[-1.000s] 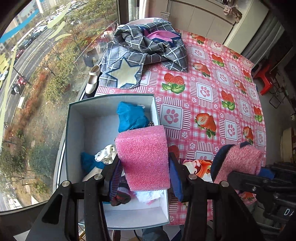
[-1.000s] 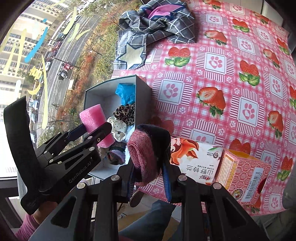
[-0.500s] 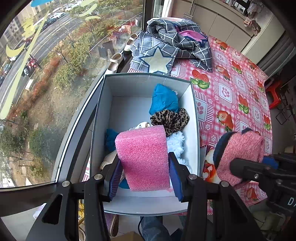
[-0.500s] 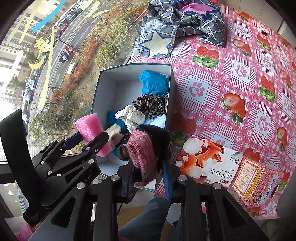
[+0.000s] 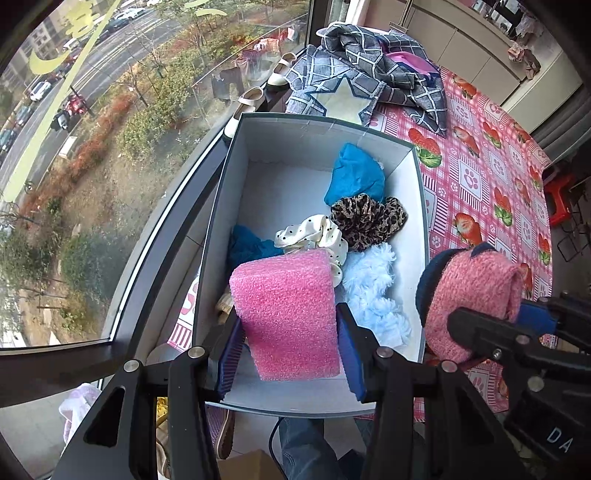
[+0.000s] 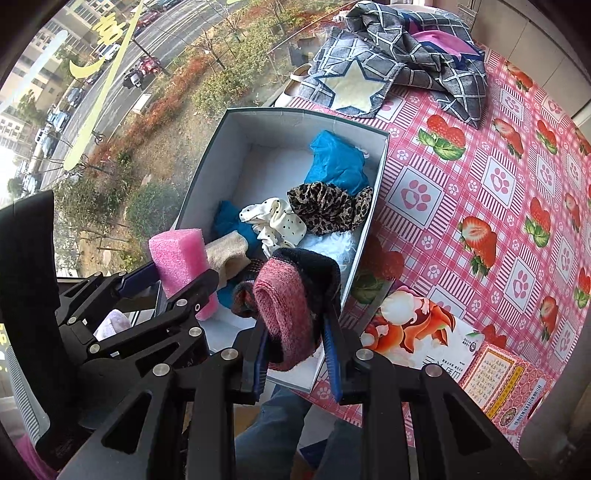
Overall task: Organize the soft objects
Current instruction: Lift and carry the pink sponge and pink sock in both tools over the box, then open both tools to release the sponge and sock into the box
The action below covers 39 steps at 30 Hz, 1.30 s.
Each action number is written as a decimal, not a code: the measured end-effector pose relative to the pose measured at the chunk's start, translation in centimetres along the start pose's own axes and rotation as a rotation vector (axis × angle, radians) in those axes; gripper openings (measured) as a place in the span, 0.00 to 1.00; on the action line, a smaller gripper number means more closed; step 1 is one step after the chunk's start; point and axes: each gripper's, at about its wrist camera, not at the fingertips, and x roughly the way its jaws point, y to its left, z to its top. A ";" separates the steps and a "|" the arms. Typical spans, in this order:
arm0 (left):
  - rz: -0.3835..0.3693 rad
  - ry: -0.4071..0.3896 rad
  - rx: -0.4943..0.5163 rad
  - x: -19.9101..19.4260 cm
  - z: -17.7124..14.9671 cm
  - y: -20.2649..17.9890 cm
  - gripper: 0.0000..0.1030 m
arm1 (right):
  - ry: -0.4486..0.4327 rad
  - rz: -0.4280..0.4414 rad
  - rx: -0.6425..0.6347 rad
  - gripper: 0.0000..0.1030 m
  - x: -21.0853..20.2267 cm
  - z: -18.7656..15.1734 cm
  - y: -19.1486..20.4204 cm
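Sponge, pinched in the left gripper, hangs over the near end of the box; the right gripper clamps a sock above the box's near right corner. Step: depositing. Next, each must lower and release inside.

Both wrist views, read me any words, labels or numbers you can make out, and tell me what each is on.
"DA": white letters, cut off by the frame edge, on the right tool's body.
Tissue pack: Chinese print, too small to read.
Pink carton: text panel and barcode, too small to read.
Yellow window stickers: shapes only, not readable.
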 end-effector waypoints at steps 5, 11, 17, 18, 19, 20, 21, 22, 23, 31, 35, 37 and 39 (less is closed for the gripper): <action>0.000 0.010 0.004 0.3 0.1 0.0 0.50 | 0.007 -0.010 -0.004 0.26 0.5 0.2 0.1; 0.001 0.007 0.020 0.7 0.8 -0.3 0.50 | 0.002 -0.020 0.003 0.26 0.6 0.8 -0.1; 0.017 0.004 0.043 1.3 2.2 -0.6 0.50 | -0.011 -0.025 0.011 0.26 0.5 2.0 -0.3; 0.021 0.004 0.046 1.4 2.5 -0.7 0.50 | -0.013 -0.027 0.012 0.26 0.5 2.3 -0.3; 0.025 0.004 0.049 1.5 2.8 -0.7 0.50 | -0.014 -0.028 0.014 0.26 0.5 2.6 -0.4; 0.027 0.004 0.051 1.7 3.1 -0.7 0.50 | -0.015 -0.027 0.016 0.26 0.5 2.8 -0.4; 0.029 0.003 0.053 1.8 3.3 -0.8 0.50 | -0.015 -0.026 0.018 0.26 0.6 3.1 -0.4; 0.032 0.003 0.053 1.9 3.6 -0.8 0.50 | -0.017 -0.026 0.020 0.26 0.7 3.3 -0.5; 0.033 0.003 0.053 2.0 3.8 -0.8 0.50 | -0.022 -0.020 0.022 0.26 0.7 3.6 -0.5; 0.041 0.021 0.045 3.2 4.7 -0.7 0.50 | -0.033 -0.019 0.030 0.26 1.1 4.9 -0.9; 0.039 0.035 0.044 3.7 4.7 -0.7 0.50 | -0.016 -0.020 0.032 0.26 1.6 5.1 -1.3; 0.038 0.039 0.044 3.8 4.7 -0.7 0.50 | -0.007 -0.020 0.032 0.26 1.9 5.1 -1.3; 0.030 0.039 0.045 3.8 4.7 -0.7 0.50 | -0.001 -0.018 0.030 0.26 2.1 5.2 -1.3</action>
